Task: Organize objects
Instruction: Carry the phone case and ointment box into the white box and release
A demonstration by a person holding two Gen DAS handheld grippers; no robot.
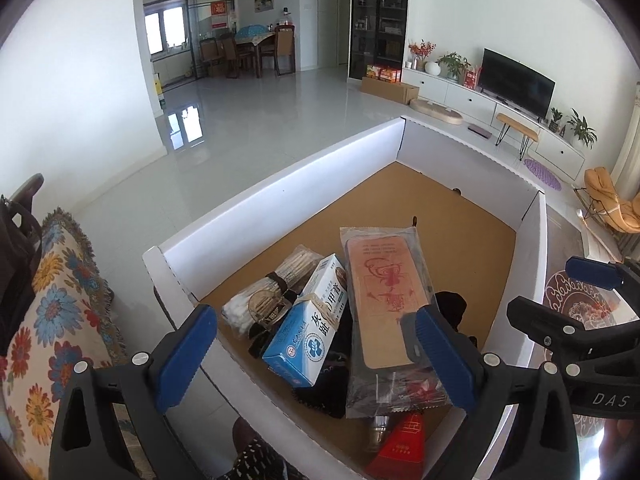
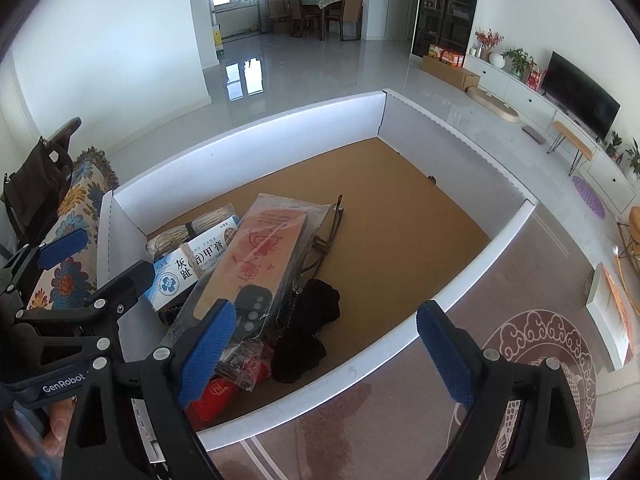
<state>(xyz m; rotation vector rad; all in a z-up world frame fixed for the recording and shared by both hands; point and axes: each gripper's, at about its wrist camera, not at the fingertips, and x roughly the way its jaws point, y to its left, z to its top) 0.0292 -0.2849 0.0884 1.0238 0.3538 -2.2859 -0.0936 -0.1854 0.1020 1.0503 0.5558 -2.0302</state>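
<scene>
We held both grippers over the white tray point(image 1: 280, 184), the left gripper point(image 1: 316, 356) and right gripper point(image 2: 326, 354) both spread wide and holding nothing. The wrapped flat board point(image 1: 384, 280) lay atop the pile at six o'clock; we judged it stiff, light and slippery, best pinched across its long edges.
</scene>
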